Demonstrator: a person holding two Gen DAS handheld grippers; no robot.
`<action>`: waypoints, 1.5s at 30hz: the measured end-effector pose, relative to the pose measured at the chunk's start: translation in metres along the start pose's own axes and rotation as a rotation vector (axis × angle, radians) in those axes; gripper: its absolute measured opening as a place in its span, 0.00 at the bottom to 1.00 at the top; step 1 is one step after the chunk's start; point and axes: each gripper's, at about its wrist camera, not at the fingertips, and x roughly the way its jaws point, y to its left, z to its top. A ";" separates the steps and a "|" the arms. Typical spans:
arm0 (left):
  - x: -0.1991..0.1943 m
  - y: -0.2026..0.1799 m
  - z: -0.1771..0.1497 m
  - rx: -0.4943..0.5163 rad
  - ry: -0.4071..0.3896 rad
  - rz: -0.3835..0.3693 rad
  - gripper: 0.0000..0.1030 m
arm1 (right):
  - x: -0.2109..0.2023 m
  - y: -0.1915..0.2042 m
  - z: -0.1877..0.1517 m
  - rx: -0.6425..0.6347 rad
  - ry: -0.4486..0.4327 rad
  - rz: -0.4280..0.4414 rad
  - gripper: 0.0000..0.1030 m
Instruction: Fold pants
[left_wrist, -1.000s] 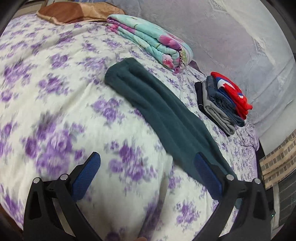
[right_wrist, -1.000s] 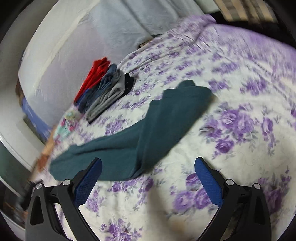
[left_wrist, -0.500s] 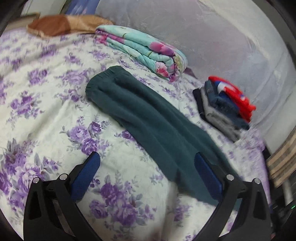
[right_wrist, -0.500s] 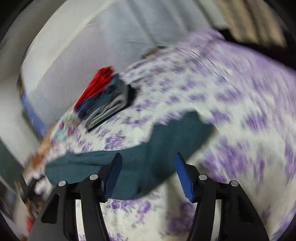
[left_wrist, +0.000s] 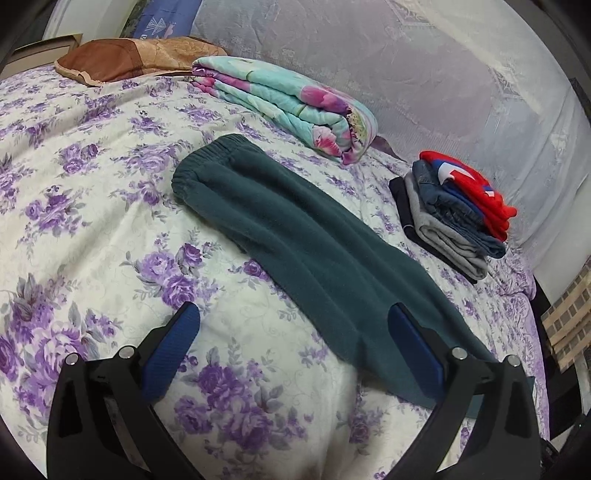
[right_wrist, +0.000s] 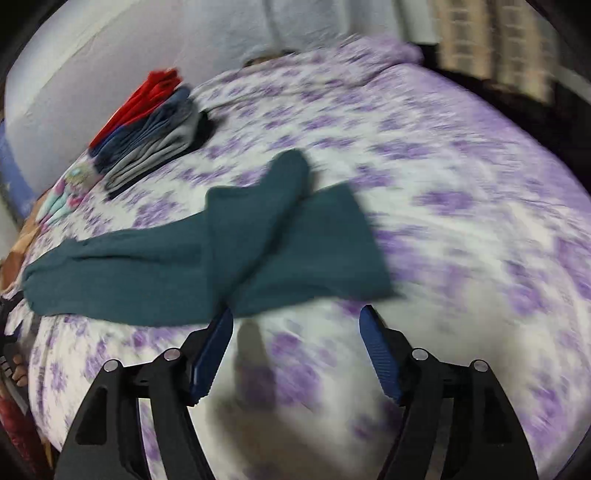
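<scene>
Dark teal pants (left_wrist: 295, 236) lie lengthwise on the purple-flowered bed sheet (left_wrist: 92, 229), waistband at the far left, legs running toward the lower right. My left gripper (left_wrist: 295, 332) is open and empty, hovering over the sheet with its right finger above the leg edge. In the right wrist view the pants (right_wrist: 207, 254) show their two leg ends spread apart. My right gripper (right_wrist: 297, 325) is open and empty just short of the nearer leg end; this view is blurred.
A folded floral quilt (left_wrist: 288, 103) and a brown pillow (left_wrist: 122, 59) lie at the bed's far side. A stack of folded clothes (left_wrist: 454, 210), also in the right wrist view (right_wrist: 151, 133), sits near the wall. The bed edge drops off at the right.
The left gripper drew back and rose, showing more of the waistband. The right gripper narrowed its jaws partway and moved closer to the leg ends.
</scene>
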 end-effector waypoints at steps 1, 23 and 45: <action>0.000 0.000 0.000 -0.002 -0.002 0.000 0.96 | -0.009 0.011 0.006 -0.029 -0.040 0.048 0.70; -0.003 0.003 0.000 -0.010 -0.014 -0.018 0.96 | 0.043 0.047 0.029 -0.048 0.030 0.192 0.06; 0.009 -0.067 -0.041 -0.063 0.259 -0.417 0.96 | -0.028 0.025 0.117 0.159 -0.165 0.612 0.06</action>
